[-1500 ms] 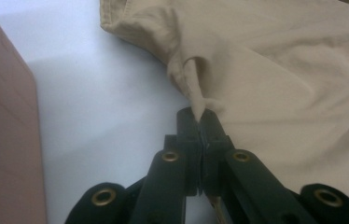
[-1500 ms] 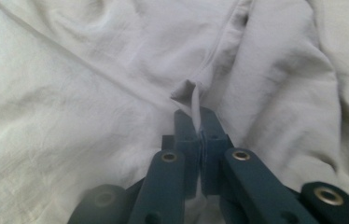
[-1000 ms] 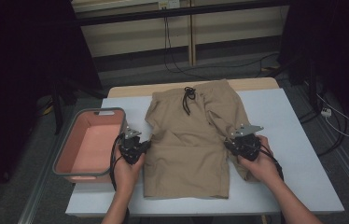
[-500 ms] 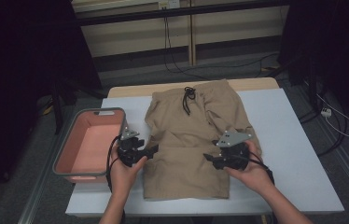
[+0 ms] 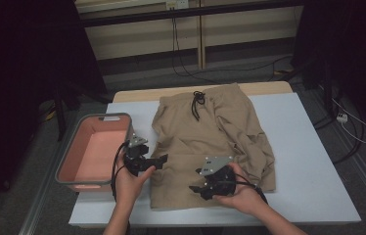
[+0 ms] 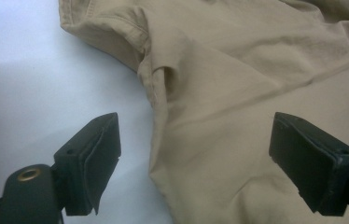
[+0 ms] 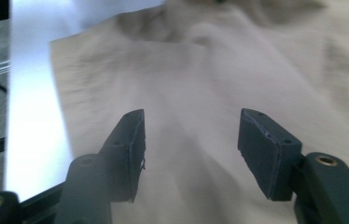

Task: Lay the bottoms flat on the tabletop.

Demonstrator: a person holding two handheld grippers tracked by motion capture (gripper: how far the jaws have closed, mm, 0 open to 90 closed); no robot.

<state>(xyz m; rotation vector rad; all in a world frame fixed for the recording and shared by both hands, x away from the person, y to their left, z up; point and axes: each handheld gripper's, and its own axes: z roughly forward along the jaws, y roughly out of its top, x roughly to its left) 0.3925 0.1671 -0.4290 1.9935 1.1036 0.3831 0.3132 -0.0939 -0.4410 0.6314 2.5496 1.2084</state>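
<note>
Tan shorts (image 5: 210, 142) lie flat across the middle of the high view on a pale blue table (image 5: 313, 166), waistband toward the top of the frame, black drawstring (image 5: 198, 103) at the upper centre. Right-hand side of the fabric bunched in folds. Left gripper (image 5: 157, 160) sits lower left of centre at the shorts' left edge, jaws wide apart, nothing between them; in the left gripper view one jaw is over bare table, the other over cloth, the hem edge (image 6: 156, 98) running between them. Right gripper (image 5: 198, 188) lower centre, over the shorts' lower part, jaws apart, not clamped; whether they touch the fabric, cannot tell. Pink bin (image 5: 68, 169) with grey rim at the left, beside the table.
</note>
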